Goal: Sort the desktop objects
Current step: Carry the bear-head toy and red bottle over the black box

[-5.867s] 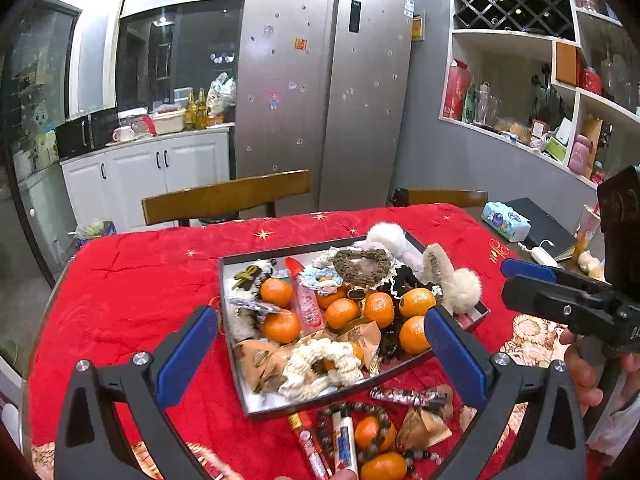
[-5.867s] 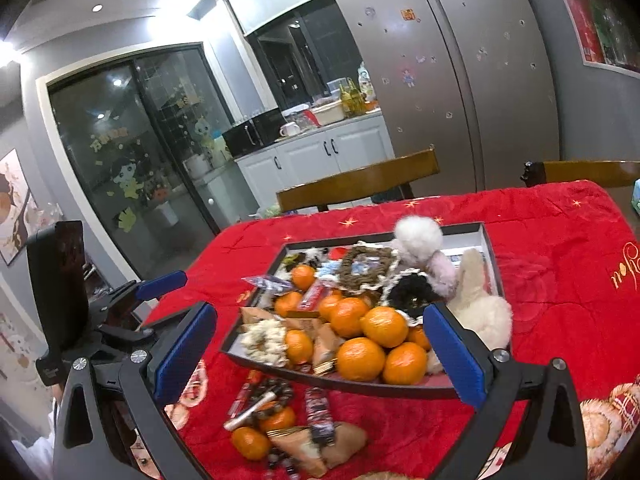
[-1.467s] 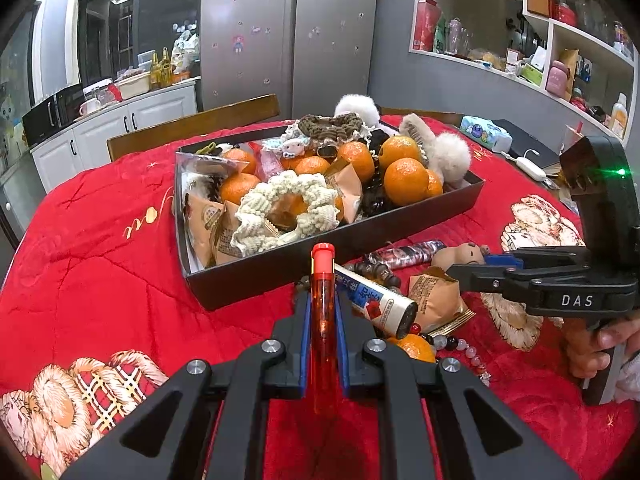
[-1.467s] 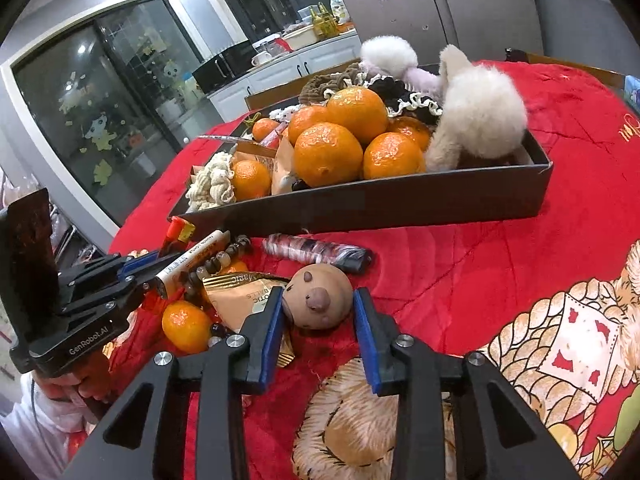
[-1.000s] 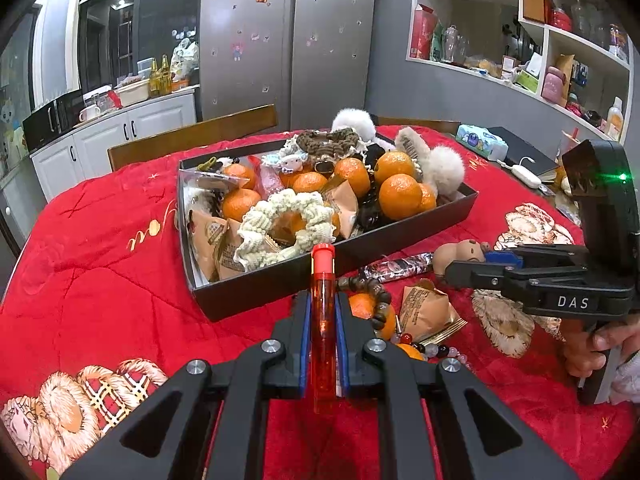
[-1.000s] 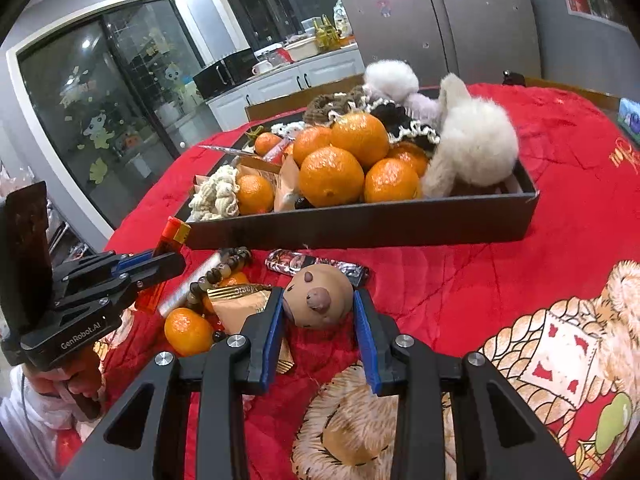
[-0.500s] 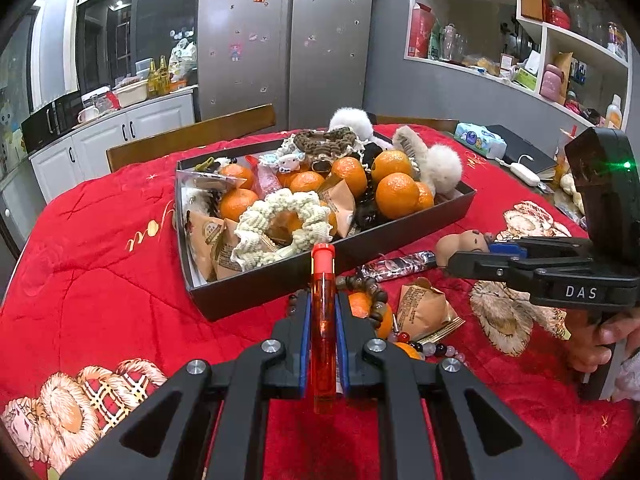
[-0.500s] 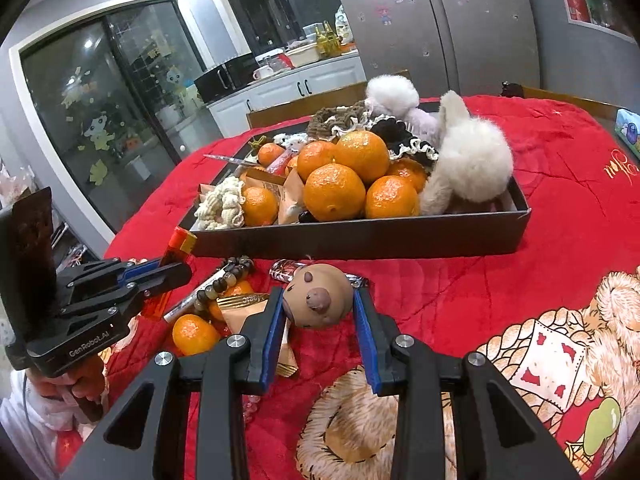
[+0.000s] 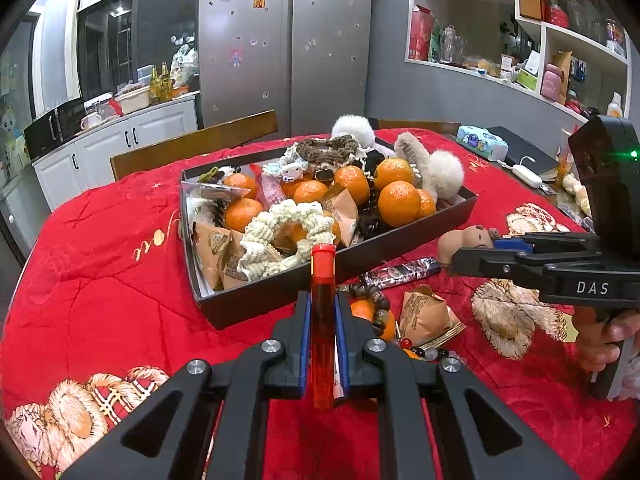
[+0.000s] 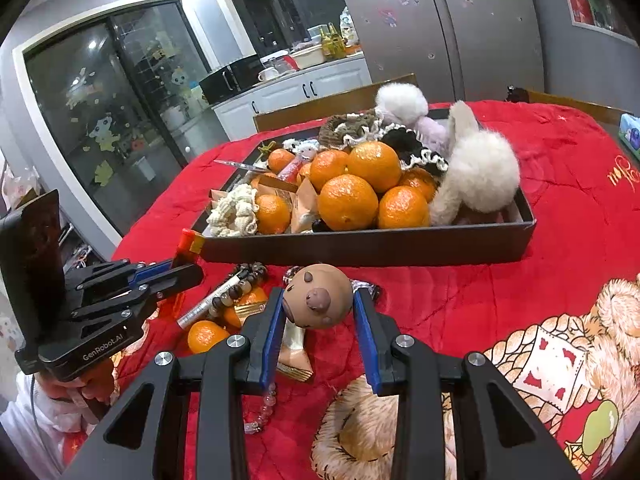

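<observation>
1. Red quilted cloth covers the desk (image 9: 100, 280), and nearly everything in play sits on it or hangs just above it.
2. The black tray (image 9: 320, 280) lies straight ahead of both hand-held grippers, its long axis running across the left view. It is already heaped with oranges (image 9: 398, 208), scrunchies, snack packets and fluffy pompoms, so free room looks scarce.
3. The left hand-held gripper (image 9: 323, 316) is pressed together on a red tube (image 9: 322, 308). The tube's long axis runs along the fingers, its cap pointing at the tray's near wall, which is close in front.
4. The right hand-held gripper (image 10: 318, 312) pinches a brown capybara toy (image 10: 318, 296), snout toward the camera. It is held above the cloth, near the tray's front wall.
5. Loose items wait between the grippers and the tray: a bead bracelet (image 9: 370, 296), a foil-wrapped candy (image 9: 400, 270), a paper packet (image 9: 424, 312), a pen (image 10: 212, 296) and a few oranges.
6. Judging by the layout, both loads go forward and up over the near wall; the left one seems nearer the tray's left half, the right one nearer the middle.
</observation>
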Demonstrator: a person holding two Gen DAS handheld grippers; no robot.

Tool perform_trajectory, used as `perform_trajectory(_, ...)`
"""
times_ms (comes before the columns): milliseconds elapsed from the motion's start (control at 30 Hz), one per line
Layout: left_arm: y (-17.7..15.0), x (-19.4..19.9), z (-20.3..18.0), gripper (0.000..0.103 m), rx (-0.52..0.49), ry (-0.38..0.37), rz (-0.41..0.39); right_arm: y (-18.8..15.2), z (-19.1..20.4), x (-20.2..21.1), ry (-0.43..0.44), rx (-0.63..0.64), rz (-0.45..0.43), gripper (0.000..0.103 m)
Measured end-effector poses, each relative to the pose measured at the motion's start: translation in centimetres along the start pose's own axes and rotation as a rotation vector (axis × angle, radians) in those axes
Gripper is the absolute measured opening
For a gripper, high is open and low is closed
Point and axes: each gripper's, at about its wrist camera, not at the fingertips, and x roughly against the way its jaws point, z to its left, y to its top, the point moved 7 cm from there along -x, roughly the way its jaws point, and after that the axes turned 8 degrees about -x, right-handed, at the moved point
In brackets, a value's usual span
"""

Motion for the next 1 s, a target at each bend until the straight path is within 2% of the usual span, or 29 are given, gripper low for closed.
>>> perform_trajectory(667, 2.1, 1.9, 1.5, 0.012, 0.020, 0.017, -0.043, 2.7, 2.9, 1.2, 0.033, 0.027, -0.030, 0.033)
perform_trajectory(1000, 3.2, 2.6, 2.5, 0.012, 0.066, 0.018, -0.052, 4.8, 4.9, 0.7, 0.062, 0.045, -0.032, 0.033)
